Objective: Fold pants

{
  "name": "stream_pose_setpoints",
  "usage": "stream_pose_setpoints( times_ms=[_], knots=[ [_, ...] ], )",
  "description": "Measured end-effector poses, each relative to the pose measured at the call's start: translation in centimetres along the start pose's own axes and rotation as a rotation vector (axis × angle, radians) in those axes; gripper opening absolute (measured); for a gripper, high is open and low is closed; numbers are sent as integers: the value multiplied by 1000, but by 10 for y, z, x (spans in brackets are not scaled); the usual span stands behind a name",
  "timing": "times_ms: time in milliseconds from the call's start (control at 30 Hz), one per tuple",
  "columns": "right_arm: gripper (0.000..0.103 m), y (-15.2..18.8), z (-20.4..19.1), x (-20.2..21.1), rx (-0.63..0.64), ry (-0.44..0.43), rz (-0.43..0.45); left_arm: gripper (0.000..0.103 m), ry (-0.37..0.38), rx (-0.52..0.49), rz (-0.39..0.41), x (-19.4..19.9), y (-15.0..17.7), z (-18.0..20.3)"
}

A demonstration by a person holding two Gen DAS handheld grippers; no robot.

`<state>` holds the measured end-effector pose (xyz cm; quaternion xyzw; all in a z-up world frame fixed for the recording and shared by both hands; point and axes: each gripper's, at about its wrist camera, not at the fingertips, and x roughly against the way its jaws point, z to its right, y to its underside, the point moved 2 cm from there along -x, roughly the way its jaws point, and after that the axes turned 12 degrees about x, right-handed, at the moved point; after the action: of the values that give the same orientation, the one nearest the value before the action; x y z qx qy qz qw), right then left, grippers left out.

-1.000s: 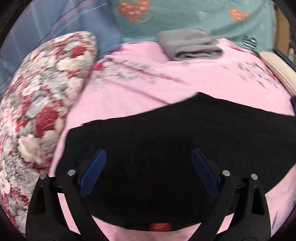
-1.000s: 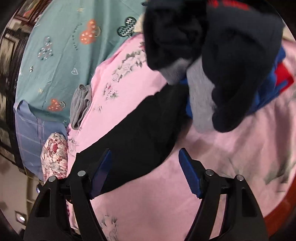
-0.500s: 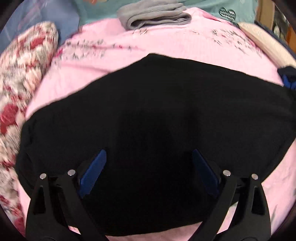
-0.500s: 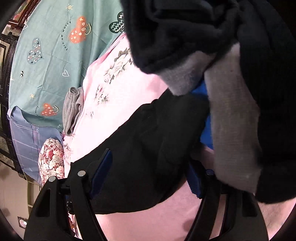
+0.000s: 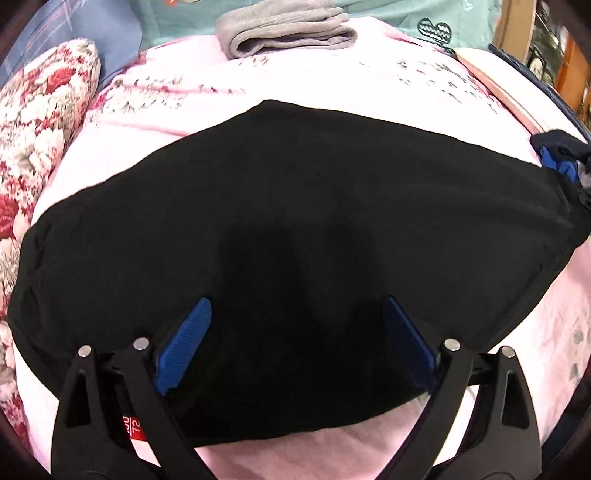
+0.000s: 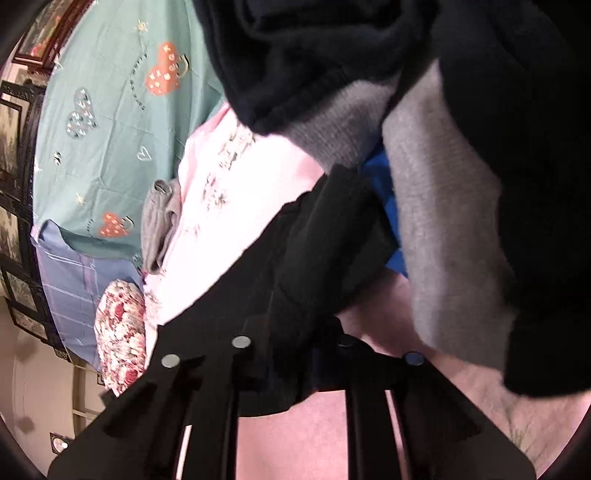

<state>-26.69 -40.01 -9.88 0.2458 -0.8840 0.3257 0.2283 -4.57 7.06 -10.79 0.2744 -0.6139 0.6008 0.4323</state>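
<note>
Pants (image 5: 295,221), black, lie spread flat on the pink floral bedsheet (image 5: 332,85) and fill the middle of the left wrist view. At the bottom of that frame the left tool (image 5: 297,336) hovers over their near edge, its blue pads (image 5: 184,343) spread wide apart with nothing between them. In the right wrist view the right tool (image 6: 291,332) sits at the bottom centre with its jaws drawn together on a bunched end of the pants (image 6: 295,266). Beyond, at upper right, a pile of dark, grey and blue clothes (image 6: 443,166) lies against that end. A rose-patterned pillow (image 5: 40,129) lies at the left edge of the left wrist frame. Farthest, at top centre, a folded grey garment (image 5: 284,29) rests where the pink sheet meets a teal heart-print cover (image 6: 110,129).
</note>
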Motion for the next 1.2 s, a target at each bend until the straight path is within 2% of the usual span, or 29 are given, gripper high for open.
stream_pose_setpoints(
  times_ms=[167,267,567,933,1033,1200],
  knots=[
    [13,0,3,1,11,32,-3,96,-62,-18,16,2,2,9],
    [13,5,11,1,-8,48,-14,96,-73,-13,10,2,1,10],
    [10,5,17,4,-11,64,-15,96,-54,23,9,0,3,5],
    [8,2,1,-13,2,90,-14,96,0,41,32,4,4,-1],
    [8,2,0,-14,8,97,-12,96,70,93,79,18,1,-20],
    [7,2,-2,-13,19,134,-18,96,85,263,155,42,-6,-77]
  ],
)
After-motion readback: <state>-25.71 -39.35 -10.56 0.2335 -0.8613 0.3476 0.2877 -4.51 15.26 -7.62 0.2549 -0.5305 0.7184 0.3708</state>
